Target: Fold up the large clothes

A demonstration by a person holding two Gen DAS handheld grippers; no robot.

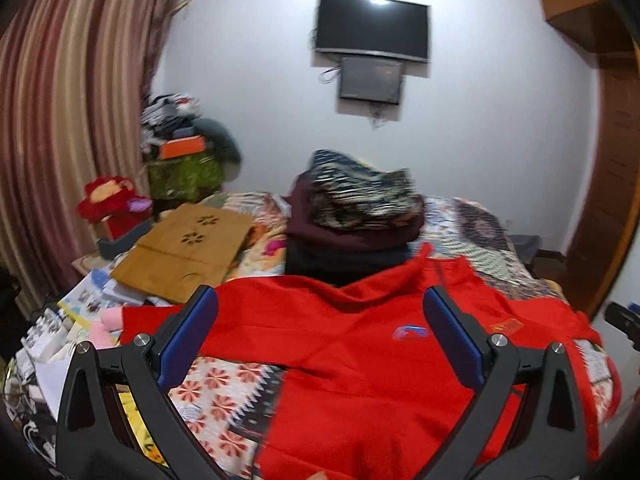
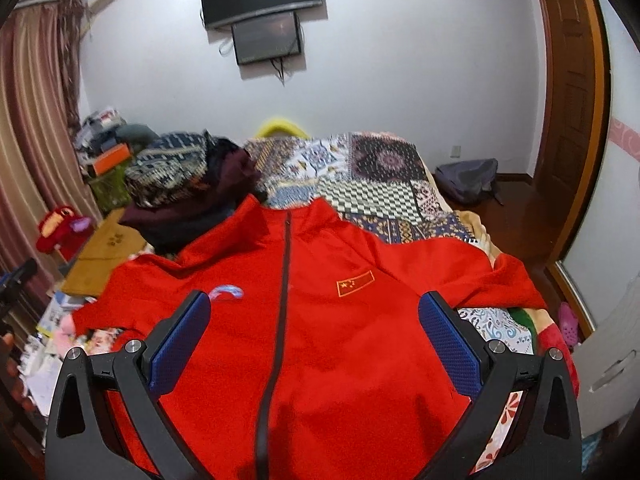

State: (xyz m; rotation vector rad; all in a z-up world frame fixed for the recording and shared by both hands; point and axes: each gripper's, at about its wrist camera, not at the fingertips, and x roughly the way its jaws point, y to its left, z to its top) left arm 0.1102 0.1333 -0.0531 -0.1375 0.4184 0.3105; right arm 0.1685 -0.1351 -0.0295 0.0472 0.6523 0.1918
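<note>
Right wrist view, nearest first: my right gripper (image 2: 314, 340) hangs just above the chest of a red zip-up jacket (image 2: 320, 352), its blue-padded fingers (image 2: 450, 344) spread wide apart and holding nothing. The jacket lies front up on the bed (image 2: 384, 192), zip (image 2: 280, 300) closed and running straight away from me to the collar, with a small flag patch (image 2: 355, 282) to the right of it. I judge it has been laid flat like this so the sleeves can be folded in first; no fold shows yet. The right sleeve (image 2: 492, 276) stretches out toward the bed's edge.

Left wrist view: my left gripper (image 1: 320, 332) is also above the jacket, over its left shoulder, fingers (image 1: 188, 340) apart and empty. The left sleeve (image 1: 160, 320) reaches out sideways, so each gripper sits near the side it would likely take.

Beyond the collar sits a stack of folded clothes (image 1: 352, 216), dark garments with a patterned one on top, probably finished pieces set clear of the working space. Left of it lies a brown cardboard sheet (image 1: 188, 248). Farthest away, on the white wall, hangs a dark television (image 1: 372, 28).
</note>
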